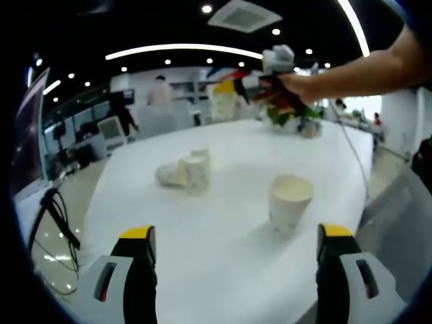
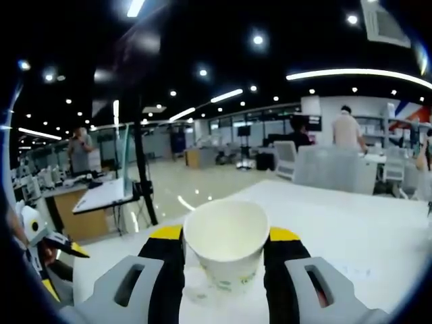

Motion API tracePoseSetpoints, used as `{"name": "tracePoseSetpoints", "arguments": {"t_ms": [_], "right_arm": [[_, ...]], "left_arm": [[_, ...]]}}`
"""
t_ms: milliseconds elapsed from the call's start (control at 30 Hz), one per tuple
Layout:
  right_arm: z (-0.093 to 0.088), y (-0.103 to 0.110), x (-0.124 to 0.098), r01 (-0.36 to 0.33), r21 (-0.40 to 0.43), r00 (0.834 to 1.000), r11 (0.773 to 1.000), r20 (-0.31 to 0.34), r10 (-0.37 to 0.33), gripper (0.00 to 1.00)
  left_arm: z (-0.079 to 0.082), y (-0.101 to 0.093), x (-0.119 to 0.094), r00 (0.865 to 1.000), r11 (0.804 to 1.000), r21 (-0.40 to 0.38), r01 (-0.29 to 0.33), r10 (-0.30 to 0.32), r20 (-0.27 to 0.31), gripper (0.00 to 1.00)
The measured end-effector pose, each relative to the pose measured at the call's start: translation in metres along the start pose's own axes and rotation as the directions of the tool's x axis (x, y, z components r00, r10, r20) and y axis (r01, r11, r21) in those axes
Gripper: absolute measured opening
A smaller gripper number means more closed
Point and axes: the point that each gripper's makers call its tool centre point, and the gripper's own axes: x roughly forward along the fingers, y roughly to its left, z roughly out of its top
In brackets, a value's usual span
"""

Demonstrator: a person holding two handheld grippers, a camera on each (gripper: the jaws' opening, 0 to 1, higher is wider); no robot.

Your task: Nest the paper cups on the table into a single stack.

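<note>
White table (image 2: 351,229) lies under the right hand-held gripper (image 2: 226,246), jaws clamping 1 upright paper cup (image 2: 226,250).

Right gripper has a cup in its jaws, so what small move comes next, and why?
Probably carry the held cup over the upright cup standing alone on the white table and lower it in. The right gripper is shut on its cup, mouth up and raised off the table, while the left gripper is open and holds nothing.
</note>
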Motion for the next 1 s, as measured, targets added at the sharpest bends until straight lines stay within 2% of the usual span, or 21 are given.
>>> {"name": "tracePoseSetpoints", "arguments": {"t_ms": [1000], "right_arm": [[0.006,0.047,-0.035,-0.043,0.046,0.998,0.998,0.038,0.041,0.42]], "left_arm": [[0.001,-0.006,0.001,1.0,0.999,0.032,0.018,-0.018,0.001,0.99]]}}
